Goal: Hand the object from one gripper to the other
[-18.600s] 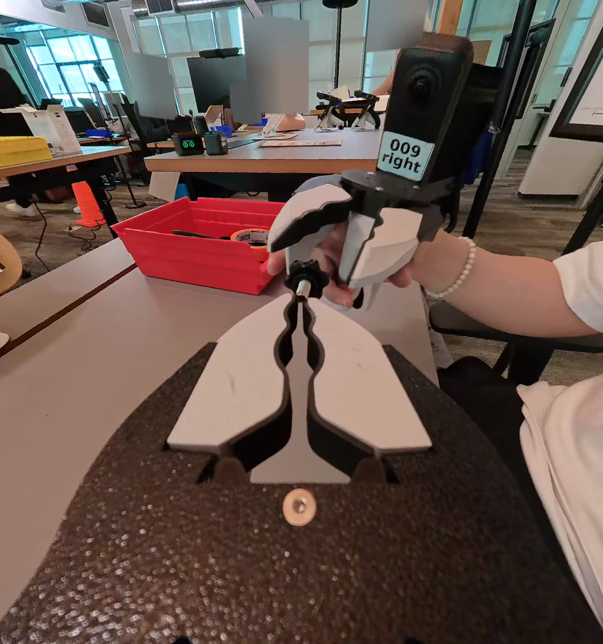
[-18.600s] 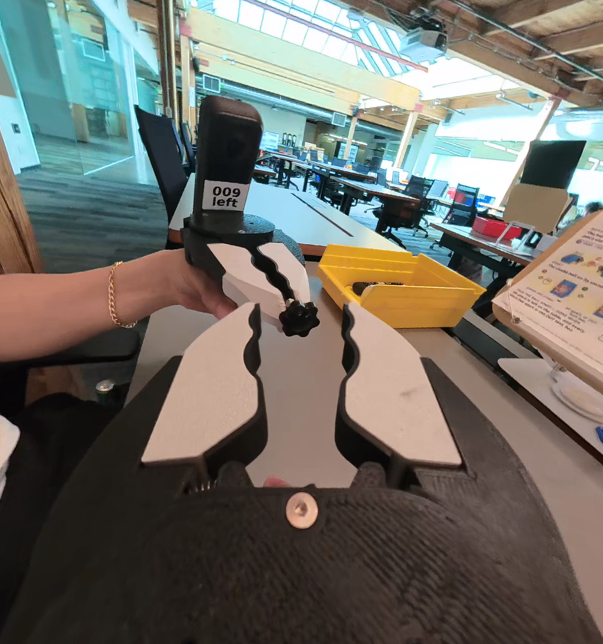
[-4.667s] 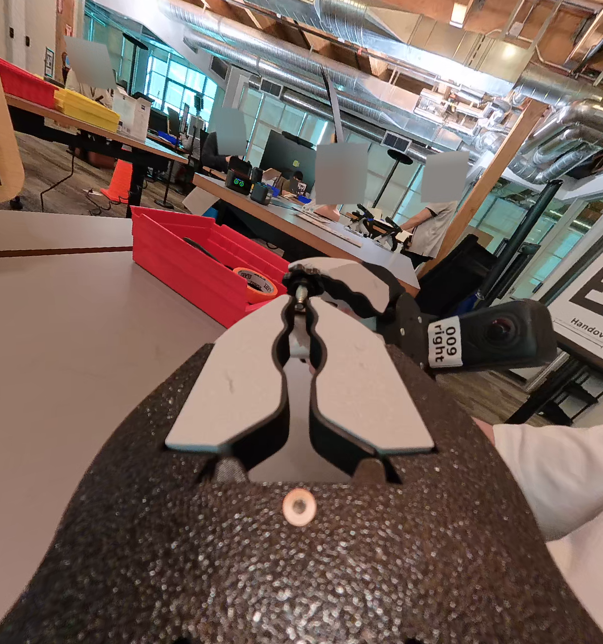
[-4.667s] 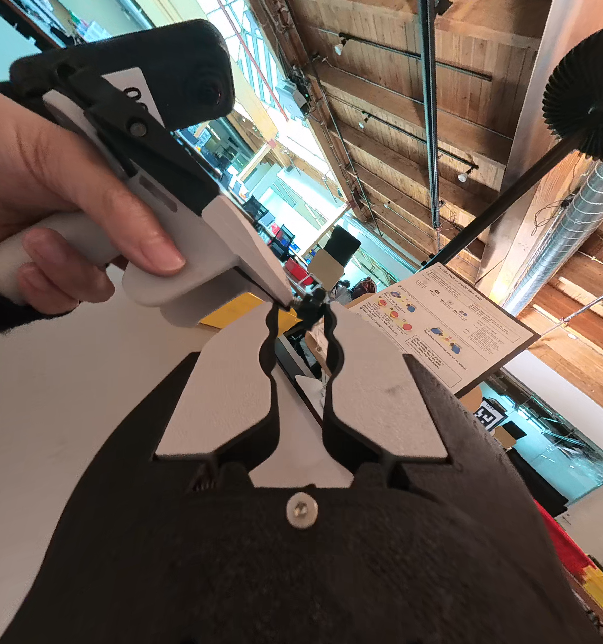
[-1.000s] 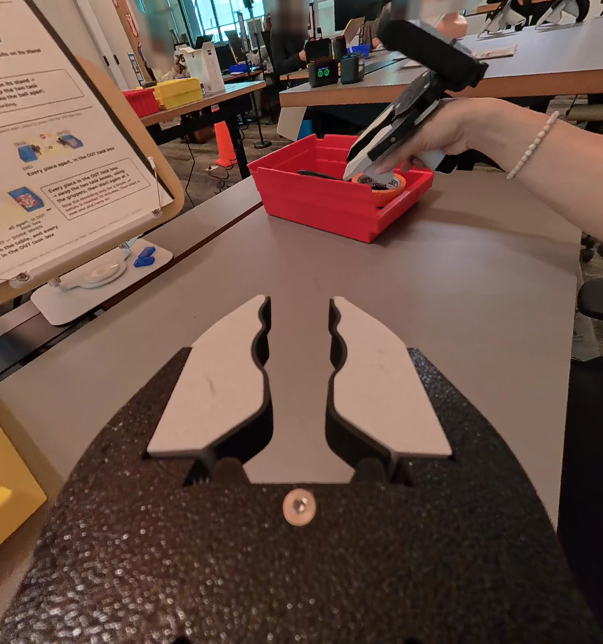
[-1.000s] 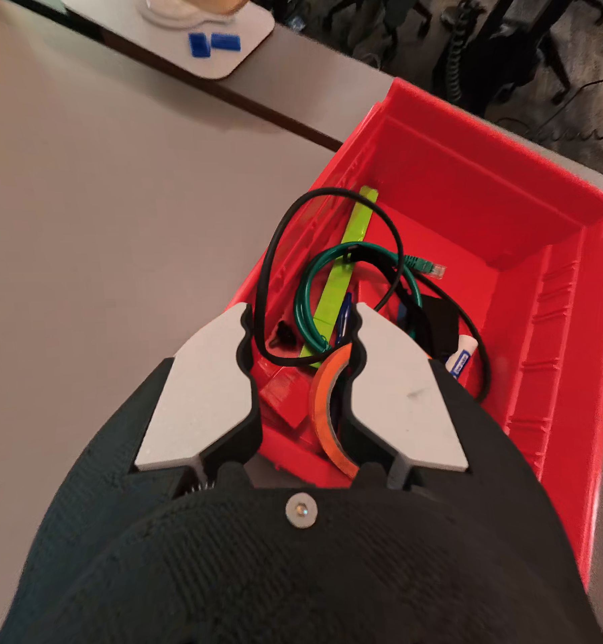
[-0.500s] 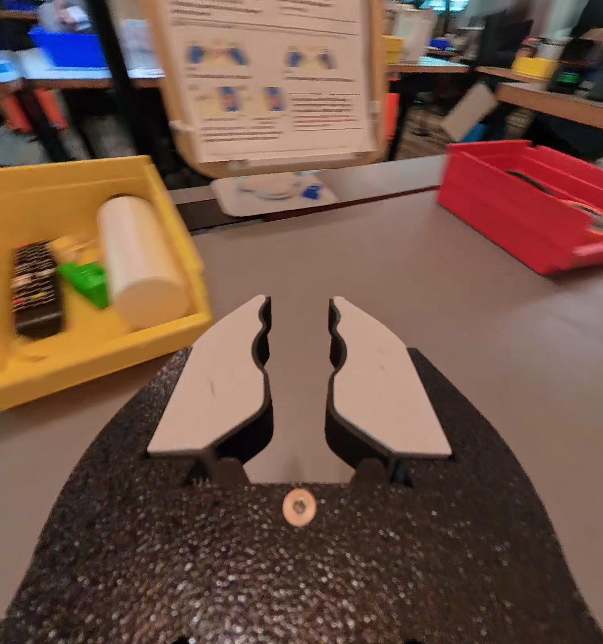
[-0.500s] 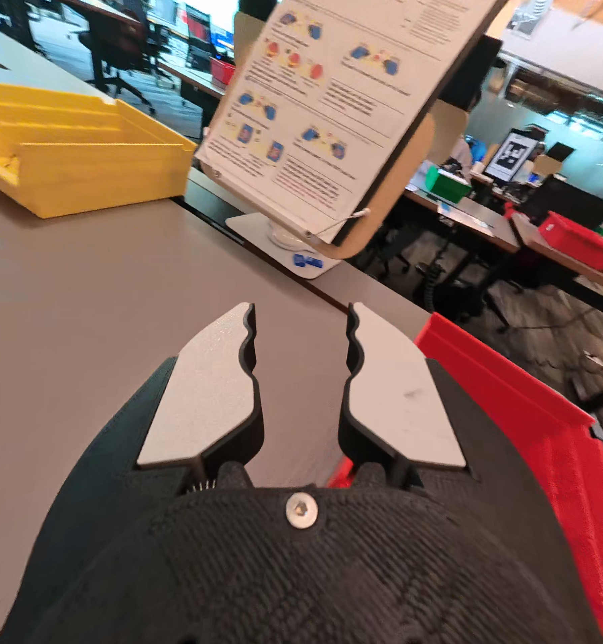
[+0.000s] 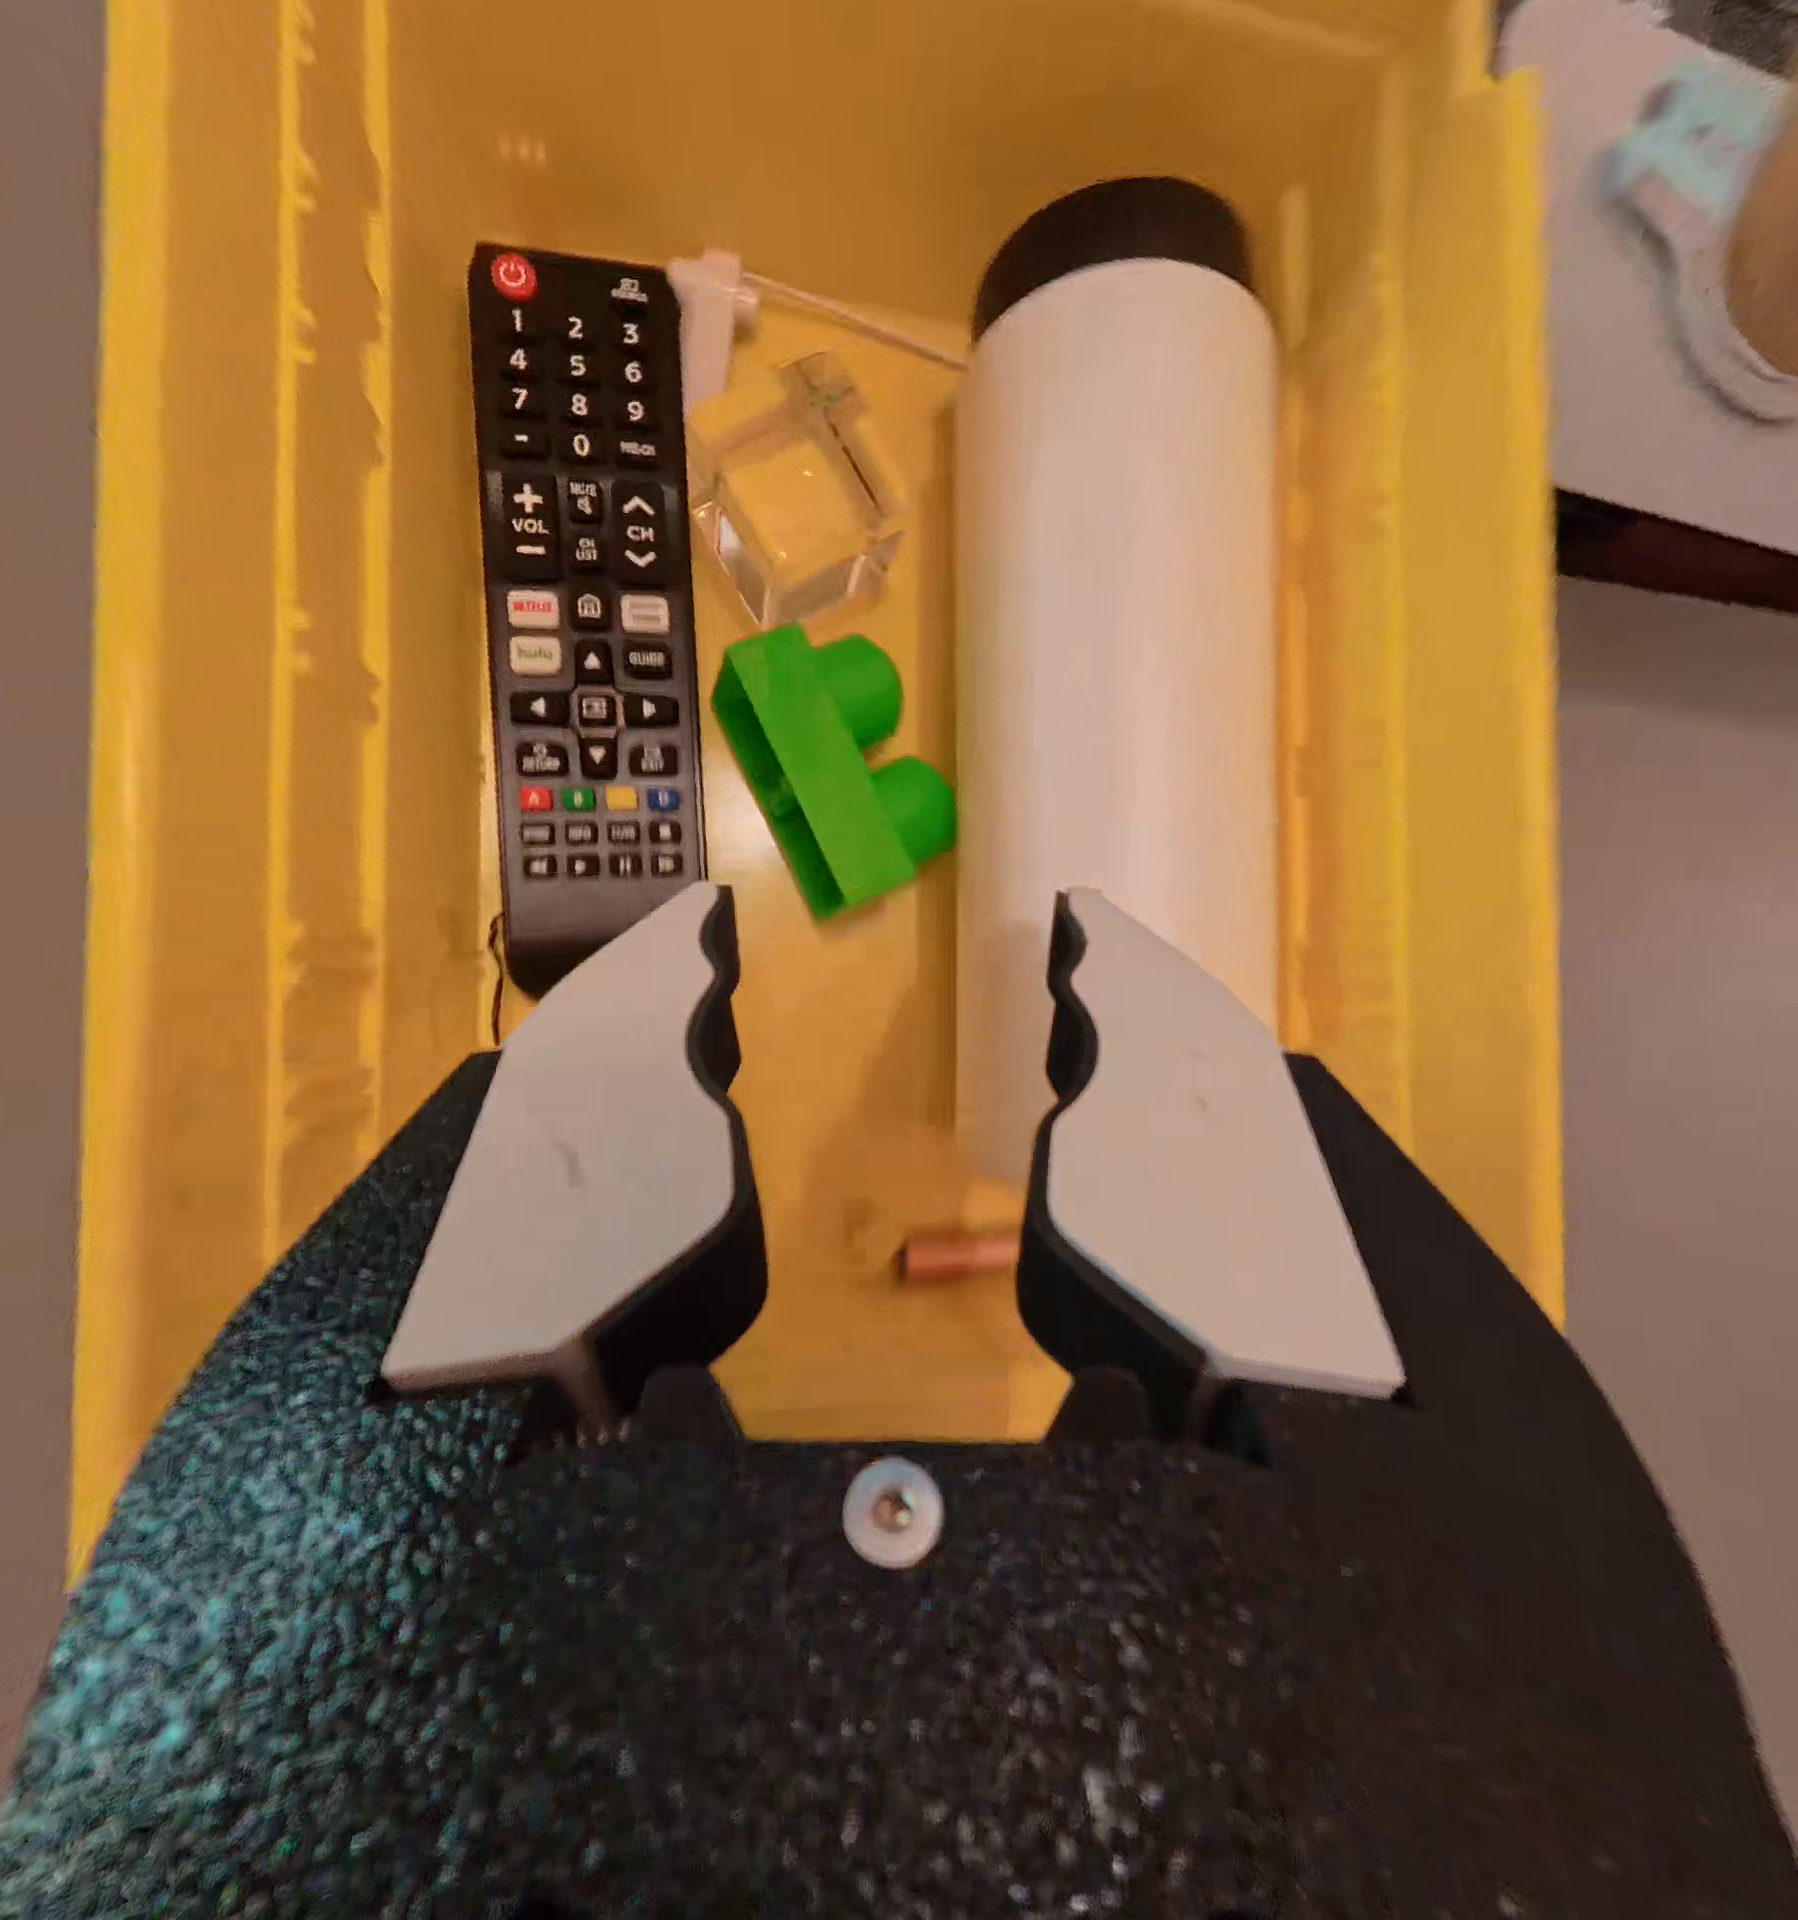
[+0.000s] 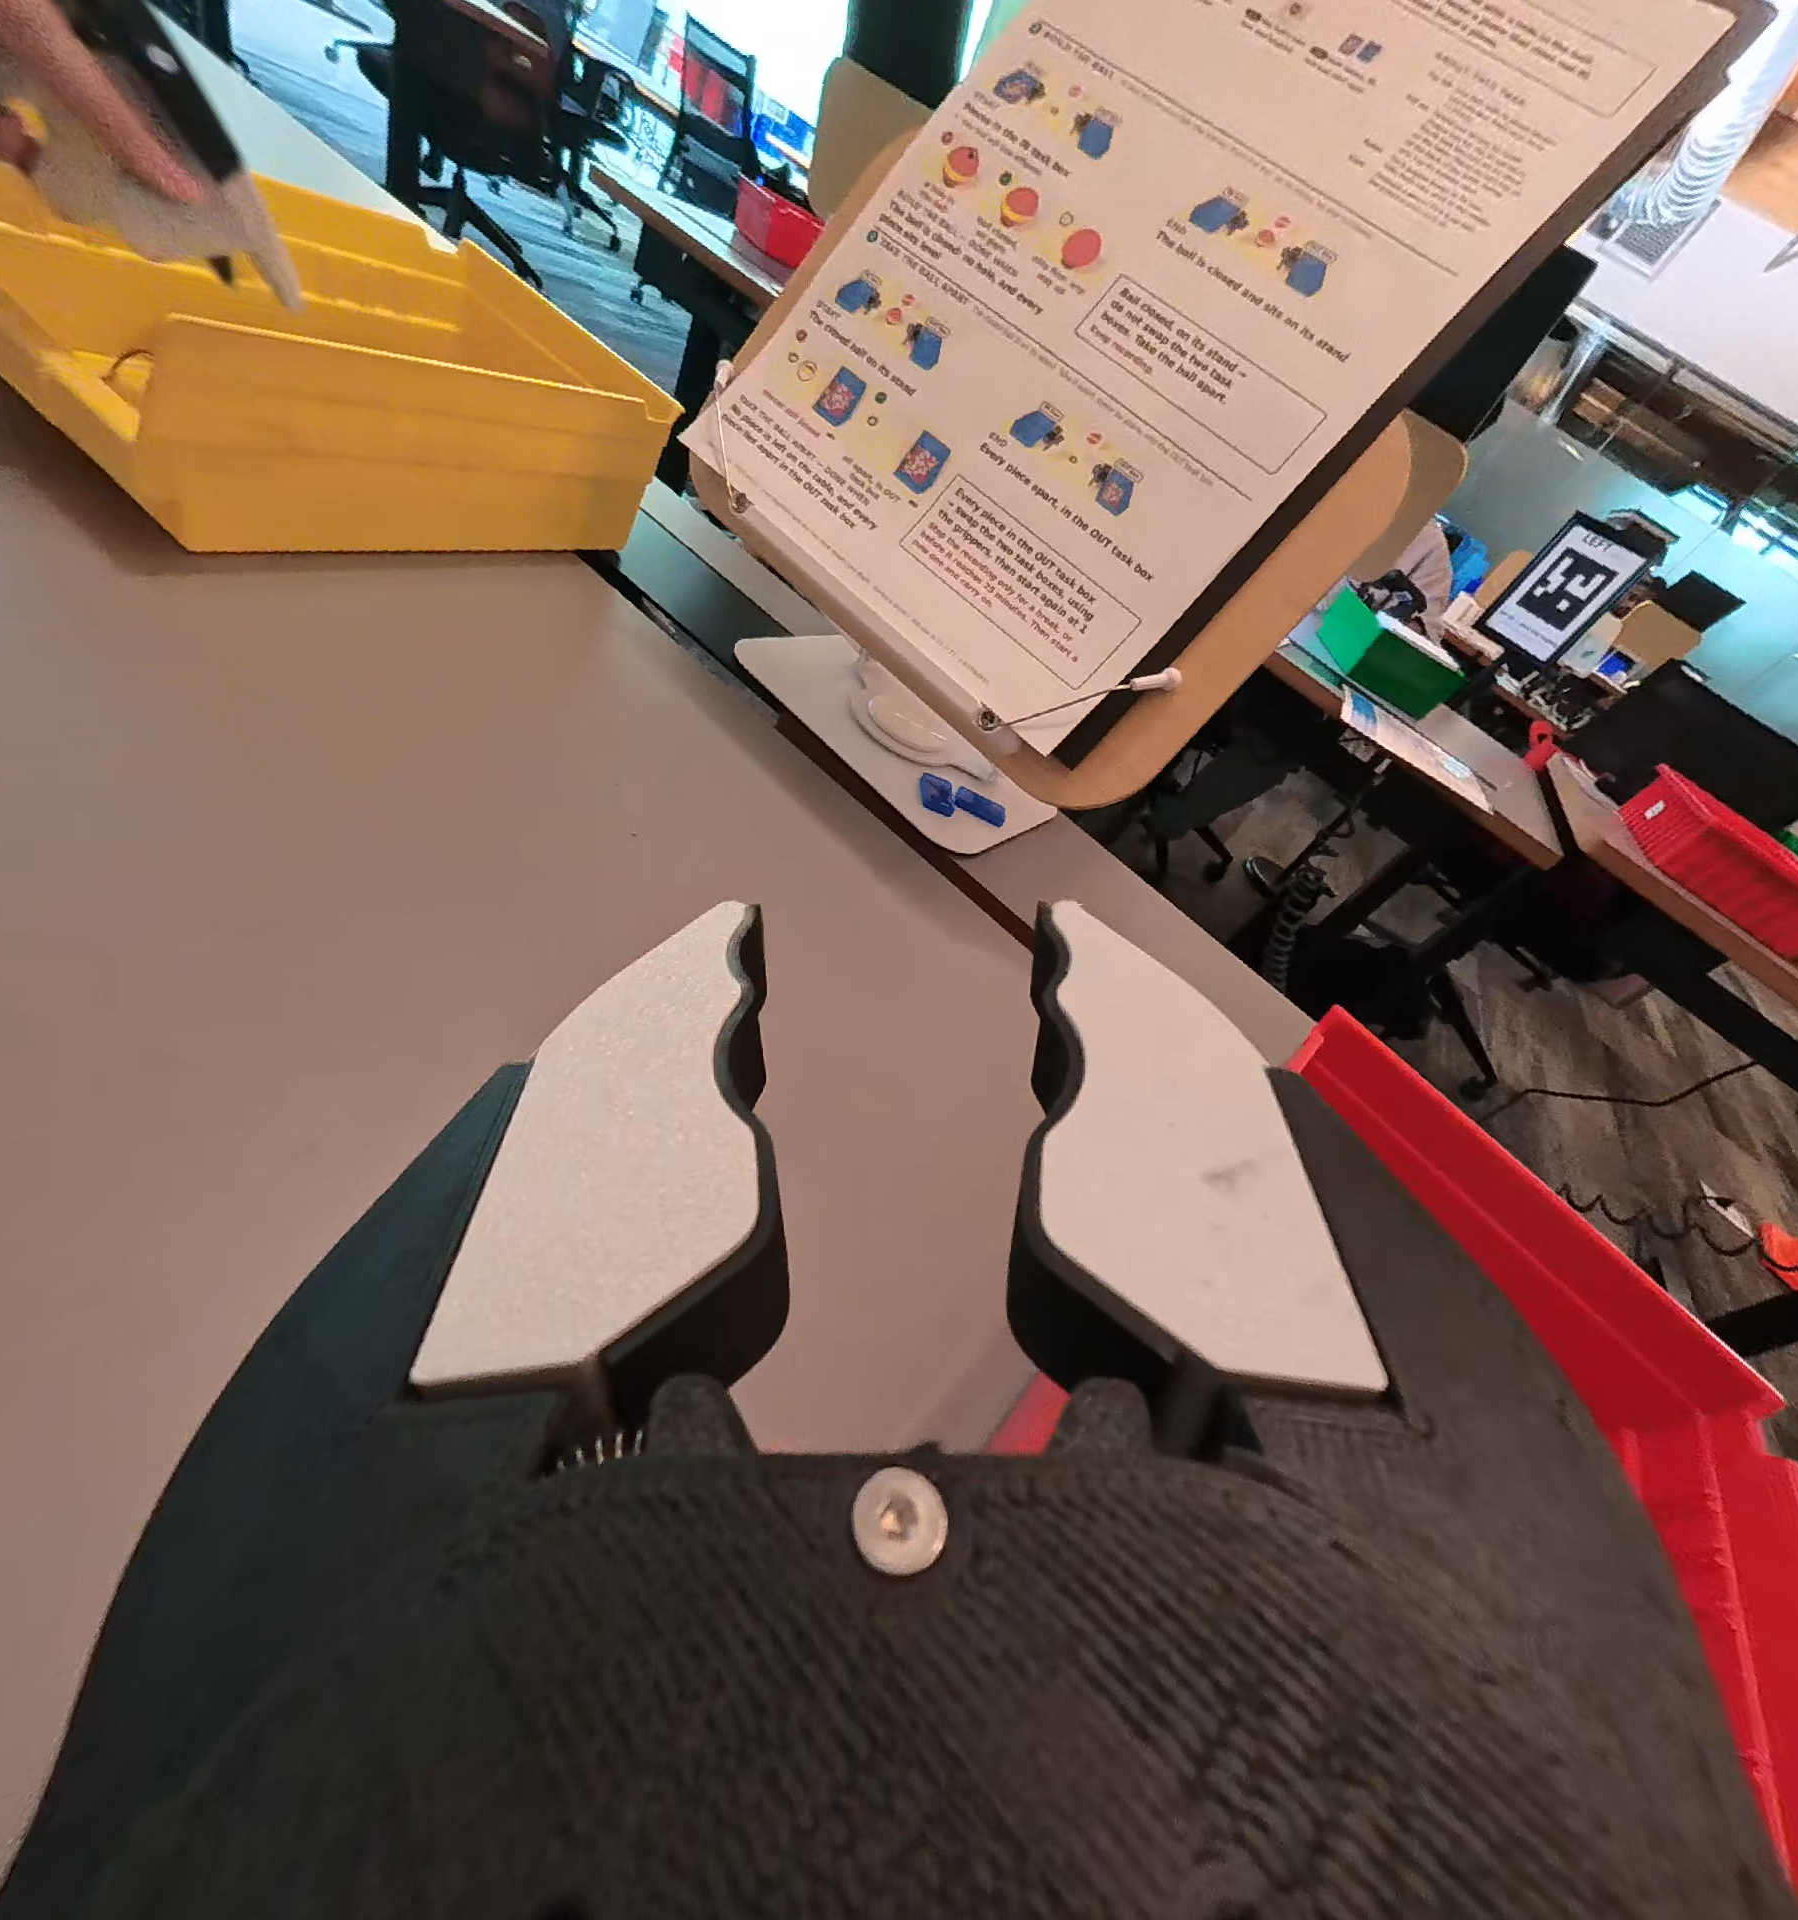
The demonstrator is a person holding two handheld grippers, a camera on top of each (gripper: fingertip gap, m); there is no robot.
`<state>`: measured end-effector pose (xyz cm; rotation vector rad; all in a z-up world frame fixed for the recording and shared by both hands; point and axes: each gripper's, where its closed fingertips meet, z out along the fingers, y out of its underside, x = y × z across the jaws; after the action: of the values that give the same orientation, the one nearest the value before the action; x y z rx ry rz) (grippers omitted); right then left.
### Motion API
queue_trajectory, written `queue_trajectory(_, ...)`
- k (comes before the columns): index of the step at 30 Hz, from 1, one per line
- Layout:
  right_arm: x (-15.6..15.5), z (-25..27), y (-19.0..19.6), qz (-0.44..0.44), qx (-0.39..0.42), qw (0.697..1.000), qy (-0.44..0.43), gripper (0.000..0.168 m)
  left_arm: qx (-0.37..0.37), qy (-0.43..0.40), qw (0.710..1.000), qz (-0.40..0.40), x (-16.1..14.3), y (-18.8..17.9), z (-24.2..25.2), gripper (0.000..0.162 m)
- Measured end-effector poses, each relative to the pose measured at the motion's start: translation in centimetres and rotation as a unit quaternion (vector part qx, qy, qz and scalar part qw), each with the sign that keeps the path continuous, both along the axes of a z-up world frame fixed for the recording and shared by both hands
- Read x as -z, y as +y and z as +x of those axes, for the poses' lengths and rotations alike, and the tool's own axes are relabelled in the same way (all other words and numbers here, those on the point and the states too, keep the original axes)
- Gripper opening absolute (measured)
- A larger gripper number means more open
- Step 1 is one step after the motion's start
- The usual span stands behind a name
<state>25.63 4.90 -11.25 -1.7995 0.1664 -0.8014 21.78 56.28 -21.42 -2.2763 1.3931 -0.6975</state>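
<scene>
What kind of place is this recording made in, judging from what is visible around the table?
Probably an open-plan workshop or lab office. Rows of other work tables with office chairs stretch behind, sorting bins like the yellow bin and red bin sit on the table, and an instruction sheet stands on a stand.

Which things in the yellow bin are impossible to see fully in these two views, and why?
- White cylinder: near end behind the left gripper, left wrist view.
- Remote: lower end behind a finger.
- Copper-coloured item: blurred, partly hidden.
- Yellow bin: contents hidden by its wall, right wrist view.
</scene>
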Motion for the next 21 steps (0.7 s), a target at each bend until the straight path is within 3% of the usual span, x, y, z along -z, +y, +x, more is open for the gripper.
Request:
queue_trajectory(4, 0.7, 0.3, -0.7, -0.01, 0.003, 1.0, 0.006, 0.049, -0.027, 0.07, 0.997, 0.007, 2.1, 2.0, 3.1, 0.057)
queue_trajectory(9, 1.6, 1.0, -1.4, -0.021, 0.007, 1.0, 0.014, 0.049, -0.066, 0.174, 0.982, 0.044, 5.0, 3.8, 3.2, 0.057)
queue_trajectory(14, 2.2, 0.9, -1.4, -0.031, -0.006, 0.999, 0.017, 0.049, -0.071, 0.175, 0.98, 0.064, 5.2, 4.0, 3.8, 0.046)
queue_trajectory(15, 2.3, 0.9, -1.3, -0.033, -0.008, 0.999, 0.017, 0.049, -0.059, 0.182, 0.979, 0.067, 5.3, 3.8, 3.6, 0.04)
queue_trajectory(16, 2.4, 0.7, -1.2, -0.034, -0.013, 0.999, 0.019, 0.049, -0.049, 0.185, 0.98, 0.062, 5.4, 3.5, 3.5, 0.022)
queue_trajectory(21, 2.4, 0.0, -0.8, -0.054, -0.035, 0.998, 0.001, 0.049, -0.025, 0.164, 0.984, 0.062, 5.3, 2.8, 3.3, 0.021)
